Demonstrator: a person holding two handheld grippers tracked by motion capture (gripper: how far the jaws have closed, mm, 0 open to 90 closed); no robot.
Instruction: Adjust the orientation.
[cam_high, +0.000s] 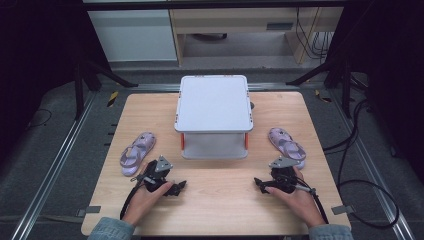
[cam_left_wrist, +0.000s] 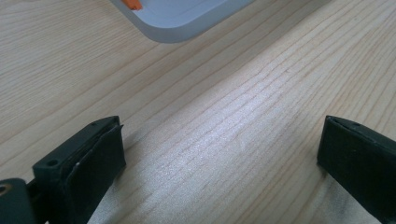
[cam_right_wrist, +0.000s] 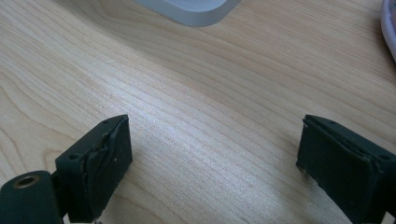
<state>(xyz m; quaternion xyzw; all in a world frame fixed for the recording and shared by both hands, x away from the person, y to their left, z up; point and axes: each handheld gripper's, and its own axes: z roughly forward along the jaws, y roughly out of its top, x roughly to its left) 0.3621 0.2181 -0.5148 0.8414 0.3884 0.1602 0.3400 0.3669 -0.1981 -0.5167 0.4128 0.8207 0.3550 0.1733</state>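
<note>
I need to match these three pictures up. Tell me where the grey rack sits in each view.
High view: the rack stands mid-table, between the two sandals.
Left gripper view: its base corner is at the top edge, left of centre.
Right gripper view: its base corner is at the top edge, near centre.
Shared landmark: the rack's rounded grey base on the table.

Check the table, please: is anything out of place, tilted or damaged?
Nothing looks damaged or spilled. One oddity: the two lilac sandals are split apart, one left and one right of the grey two-tier plastic rack, each angled differently on the light wooden table.
</note>
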